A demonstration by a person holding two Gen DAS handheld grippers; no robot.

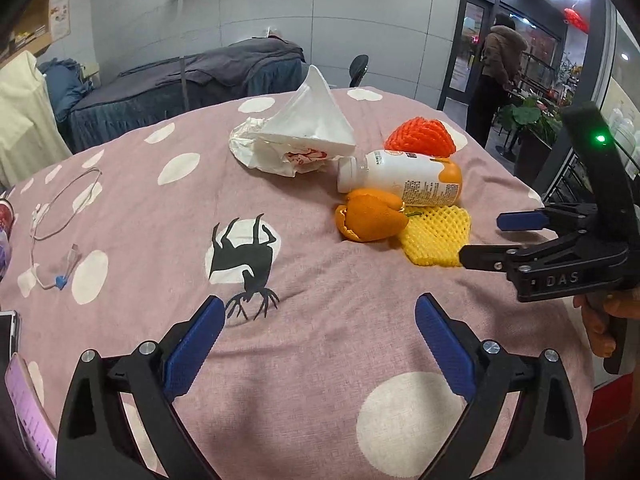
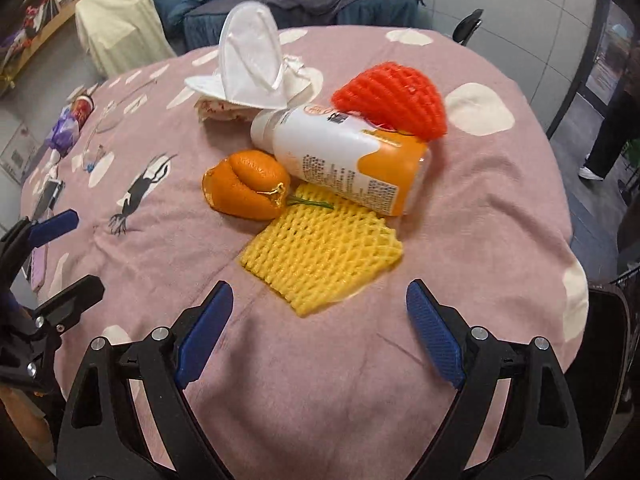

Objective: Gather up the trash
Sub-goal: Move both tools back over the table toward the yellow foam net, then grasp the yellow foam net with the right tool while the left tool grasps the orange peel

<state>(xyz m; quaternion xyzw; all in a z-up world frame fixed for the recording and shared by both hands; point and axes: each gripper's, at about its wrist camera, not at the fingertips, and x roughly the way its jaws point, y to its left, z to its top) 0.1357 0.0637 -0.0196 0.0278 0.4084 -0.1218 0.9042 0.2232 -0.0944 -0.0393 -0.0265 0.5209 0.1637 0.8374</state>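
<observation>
Your right gripper [image 2: 320, 328] hangs with its jaws spread wide and empty just short of the yellow foam net [image 2: 320, 256], and your left gripper [image 1: 316, 340] is likewise wide apart over bare pink tablecloth [image 1: 320, 360], gripping nothing. The trash sits bunched toward the table's far right edge: the net lies flat, touching the orange peel [image 2: 248, 188] and tucked under the lying white-and-orange bottle [image 2: 340, 160]. A red foam net [image 2: 392, 100] leans behind the bottle, with crumpled white paper [image 2: 248, 72] beside its cap end.
</observation>
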